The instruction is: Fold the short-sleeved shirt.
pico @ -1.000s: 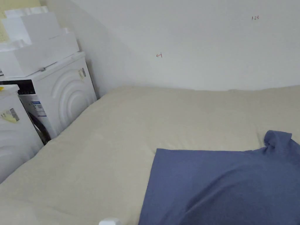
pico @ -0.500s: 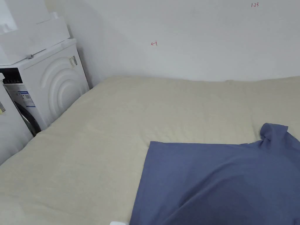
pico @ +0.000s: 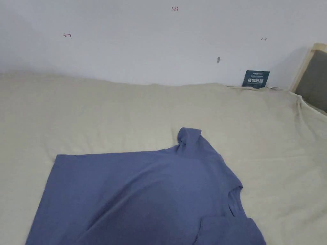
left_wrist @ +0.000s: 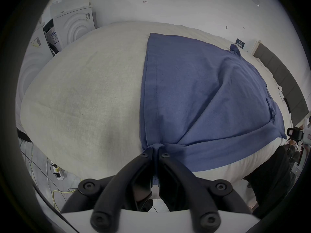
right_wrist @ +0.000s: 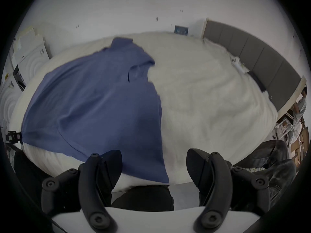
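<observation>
One blue shirt [pico: 143, 191]; one cream bed [pico: 95, 121]; two washing machines [left_wrist: 74, 26]; two grippers [left_wrist: 155, 152].

Cream-covered bed [pico: 281, 150]; blue short-sleeved shirt [pico: 143, 191] spread flat on it, near front edge.

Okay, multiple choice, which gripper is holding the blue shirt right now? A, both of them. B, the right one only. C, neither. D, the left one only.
D: in the left gripper view the left gripper has its jaws closed on a corner of the blue shirt, while the right gripper stands open with nothing between its jaws.
</observation>
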A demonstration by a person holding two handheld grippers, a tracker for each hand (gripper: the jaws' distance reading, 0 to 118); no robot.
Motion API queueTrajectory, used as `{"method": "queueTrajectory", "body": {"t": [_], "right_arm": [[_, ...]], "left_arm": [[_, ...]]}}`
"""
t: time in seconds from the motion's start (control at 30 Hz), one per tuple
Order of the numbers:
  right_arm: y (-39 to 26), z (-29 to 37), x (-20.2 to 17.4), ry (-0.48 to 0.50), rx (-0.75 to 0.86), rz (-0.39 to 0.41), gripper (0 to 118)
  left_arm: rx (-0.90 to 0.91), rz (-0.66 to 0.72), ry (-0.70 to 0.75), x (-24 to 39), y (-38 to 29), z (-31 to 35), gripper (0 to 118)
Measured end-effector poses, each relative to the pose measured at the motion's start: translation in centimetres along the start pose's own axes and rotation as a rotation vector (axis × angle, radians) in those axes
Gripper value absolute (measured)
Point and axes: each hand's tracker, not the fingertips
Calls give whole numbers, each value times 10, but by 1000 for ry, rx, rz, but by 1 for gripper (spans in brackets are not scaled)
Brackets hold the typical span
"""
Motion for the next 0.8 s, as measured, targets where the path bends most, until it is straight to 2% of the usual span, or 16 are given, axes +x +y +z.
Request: {"method": "queueTrajectory", "body": {"t": [0.07, 0.13, 0.17, 0.23, 0.27, 0.37, 0.57, 0.63, 0.8], "right_arm": [[2, -13, -1, 17, -35, 21, 75], [0, -15, -5, 64, -26, 4, 41], [-1, -12, -7, 72, -14, -12, 34], [-3, -7, -11, 57, 7, 11, 13], [-4, -4, -12, 53, 30, 17, 6], [-4, 9, -10, 75, 53, -9, 6], [27, 43, -10, 120, 165, 8, 5], [47, 48, -9, 140, 209, -11, 5], [119, 46, -19, 146, 304, 10, 6]], "left_arm": [[-1, 4, -1, 0, 0, 1, 4], [-1, 8, -3, -1, 0, 0, 4], [0, 11, -5, -2, 0, 1, 4], [10, 11, -11, -3, -3, 4, 4], [16, 7, -15, -4, -4, 6, 4], [32, 12, -36, -7, -1, 22, 4], [162, -43, -73, -6, 24, 60, 4], [183, -58, -77, -4, 46, 66, 4], [250, -108, -67, -1, 112, 59, 4]]}}
